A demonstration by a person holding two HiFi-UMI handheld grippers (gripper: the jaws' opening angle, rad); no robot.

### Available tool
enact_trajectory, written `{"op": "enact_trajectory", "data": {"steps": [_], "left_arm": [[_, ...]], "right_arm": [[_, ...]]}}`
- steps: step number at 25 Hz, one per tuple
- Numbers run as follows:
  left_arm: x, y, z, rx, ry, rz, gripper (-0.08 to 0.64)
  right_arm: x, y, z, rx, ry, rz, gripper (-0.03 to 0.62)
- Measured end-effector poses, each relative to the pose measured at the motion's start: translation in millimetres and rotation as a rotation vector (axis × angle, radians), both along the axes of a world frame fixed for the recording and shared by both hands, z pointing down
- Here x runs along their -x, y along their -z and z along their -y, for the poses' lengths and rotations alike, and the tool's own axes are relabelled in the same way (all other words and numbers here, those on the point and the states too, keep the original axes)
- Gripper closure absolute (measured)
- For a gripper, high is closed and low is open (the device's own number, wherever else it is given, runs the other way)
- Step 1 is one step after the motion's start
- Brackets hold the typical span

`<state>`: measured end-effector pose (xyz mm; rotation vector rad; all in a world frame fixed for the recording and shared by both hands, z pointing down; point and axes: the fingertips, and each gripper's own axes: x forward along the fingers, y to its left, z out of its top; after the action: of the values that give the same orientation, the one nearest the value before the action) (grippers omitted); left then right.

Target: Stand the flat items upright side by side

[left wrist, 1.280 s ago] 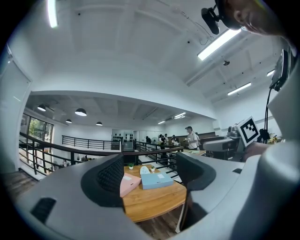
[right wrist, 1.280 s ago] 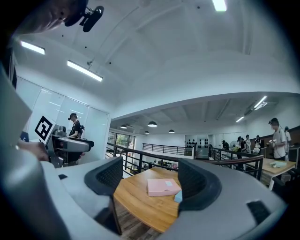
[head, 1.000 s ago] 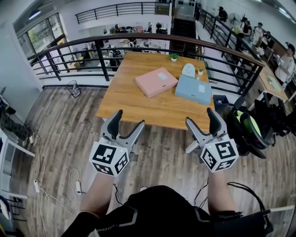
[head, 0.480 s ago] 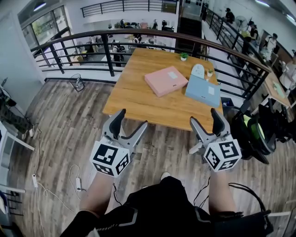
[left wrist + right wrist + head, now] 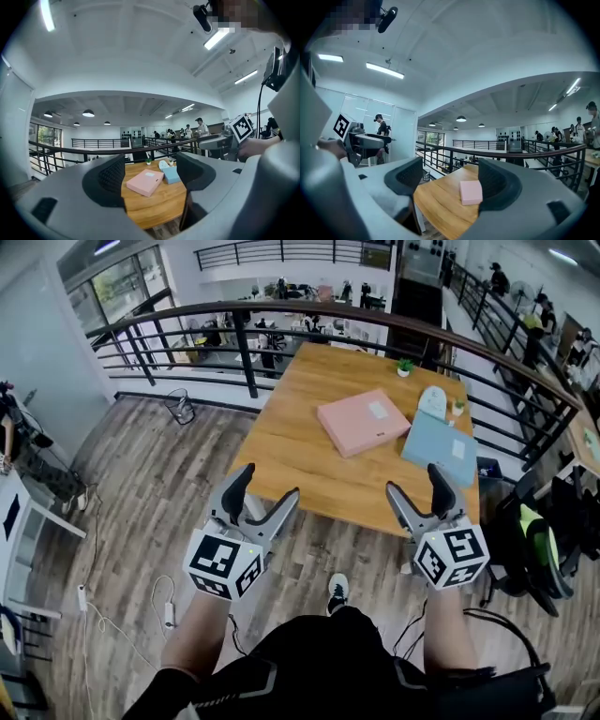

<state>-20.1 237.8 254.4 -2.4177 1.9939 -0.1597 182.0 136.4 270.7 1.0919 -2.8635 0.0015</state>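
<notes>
A pink flat box [image 5: 363, 421] and a light blue flat box [image 5: 439, 445] lie flat on the wooden table [image 5: 300, 456], pink to the left of blue. In the left gripper view both show between the jaws, the pink box [image 5: 146, 182] and the blue box [image 5: 171, 174]. Only the pink box [image 5: 470, 191] shows in the right gripper view. My left gripper [image 5: 262, 491] is open and empty, held short of the table's near edge. My right gripper [image 5: 419, 489] is open and empty too, also short of that edge.
A pale round object [image 5: 431, 402] and two small potted plants [image 5: 404, 366] stand at the table's far end. A black railing [image 5: 281, 320] runs behind the table. A dark chair [image 5: 544, 549] stands at the right. Cables [image 5: 164, 610] lie on the wooden floor at left.
The view has shifted so the table and boxes sit further right and closer. Both grippers stay open and keep their places in the frame.
</notes>
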Motion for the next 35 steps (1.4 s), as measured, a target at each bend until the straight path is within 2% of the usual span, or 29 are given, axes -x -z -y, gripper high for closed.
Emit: {"op": "enact_trajectory", "data": {"steps": [9,20,23,27,31,35], "left_arm": [[11,10,105,0.002,0.044,0.020,0.211],[11,-2,207,0.064,0.037,-0.002,0.211],[3,-8,231,0.087,0.026,0.015,0.211],[1,-13,254,0.107,0.018,0.027,0.211],[4,-19,273,0.119,-0.017,-0.005,0.211],[9,-21,295,0.112,-0.061,0.029,0.211]], "right_arm": [[10,2,112,0.006,0.025,0.026,0.235],[9,-10,199,0.019,0.046,-0.003,0.235],[0,-15,223,0.028,0.035,0.005,0.235],[-3,-22,246,0.042,0.029,0.016,0.235],[3,-35,256,0.073,0.022,0.013,0.235],[5,-38,267,0.084,-0.026,0.008,0.235]]}}
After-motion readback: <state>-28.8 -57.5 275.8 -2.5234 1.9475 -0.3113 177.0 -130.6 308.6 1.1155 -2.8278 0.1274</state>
